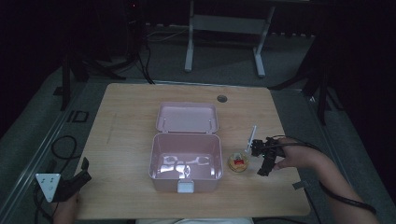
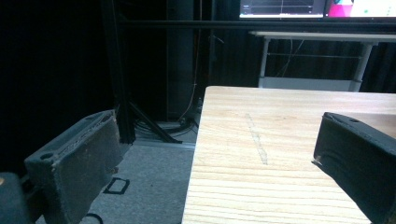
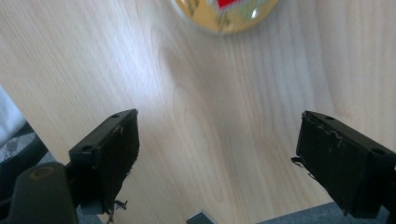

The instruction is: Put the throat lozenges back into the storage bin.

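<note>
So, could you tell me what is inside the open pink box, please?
The pink box holds nothing visible: bare glossy floor with light reflections. Its front wall hides the nearest strip of floor.

Left hand-held gripper (image 1: pixel 83 170) jaws apart, right hand-held gripper (image 1: pixel 262 169) likewise

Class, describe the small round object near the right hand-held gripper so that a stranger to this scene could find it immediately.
Start at the wooden table and find the open pink box at its middle. Just right of the box's front corner, between it and the right hand-held gripper, lies a small round yellow disc. Its red centre mark and glossy surface set it apart from the plain pink box.
</note>
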Demonstrator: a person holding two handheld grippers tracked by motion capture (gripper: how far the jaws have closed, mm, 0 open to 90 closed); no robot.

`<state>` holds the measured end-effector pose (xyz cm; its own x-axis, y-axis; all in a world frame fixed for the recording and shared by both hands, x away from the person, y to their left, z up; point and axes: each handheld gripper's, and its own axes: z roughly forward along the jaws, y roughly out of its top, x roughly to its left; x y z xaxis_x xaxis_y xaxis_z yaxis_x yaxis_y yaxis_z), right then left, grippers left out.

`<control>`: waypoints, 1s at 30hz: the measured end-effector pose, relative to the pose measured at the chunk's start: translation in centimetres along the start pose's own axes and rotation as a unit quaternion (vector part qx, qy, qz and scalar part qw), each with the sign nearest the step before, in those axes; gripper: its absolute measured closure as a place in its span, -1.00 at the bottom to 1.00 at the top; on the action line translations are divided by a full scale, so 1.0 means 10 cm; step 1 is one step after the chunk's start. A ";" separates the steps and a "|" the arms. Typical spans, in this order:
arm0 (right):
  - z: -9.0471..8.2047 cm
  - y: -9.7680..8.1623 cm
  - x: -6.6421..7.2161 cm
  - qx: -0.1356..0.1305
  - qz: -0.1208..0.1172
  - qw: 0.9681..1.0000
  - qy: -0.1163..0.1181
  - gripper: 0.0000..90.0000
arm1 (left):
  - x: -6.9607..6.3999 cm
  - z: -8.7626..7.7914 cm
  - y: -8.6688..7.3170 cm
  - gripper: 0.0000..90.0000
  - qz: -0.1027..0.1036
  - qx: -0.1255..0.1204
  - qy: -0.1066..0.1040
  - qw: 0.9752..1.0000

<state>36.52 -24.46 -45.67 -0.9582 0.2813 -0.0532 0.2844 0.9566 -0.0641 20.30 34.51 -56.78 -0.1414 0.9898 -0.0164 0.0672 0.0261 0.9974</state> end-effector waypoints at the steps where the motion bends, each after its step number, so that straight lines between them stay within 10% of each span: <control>1: 0.00 0.00 0.00 0.000 0.000 1.000 0.000 -0.71 | 0.00 0.00 0.00 -0.98 0.000 0.000 -0.001 1.000; 22: -0.47 0.62 -0.03 -0.049 -0.052 0.997 -0.006 -0.71 | 0.01 0.00 0.00 -0.98 -0.001 0.000 -0.006 1.000; 30: -0.17 0.70 -0.12 -0.030 -0.057 0.998 0.007 -0.71 | 0.01 0.00 0.00 -0.98 -0.001 0.000 -0.008 1.000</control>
<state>39.57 -18.00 -44.32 -0.9848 0.1703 -0.0352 0.1708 0.9853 -0.0095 20.28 34.59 -56.77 -0.1267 0.9917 -0.0203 0.0676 0.0291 0.9973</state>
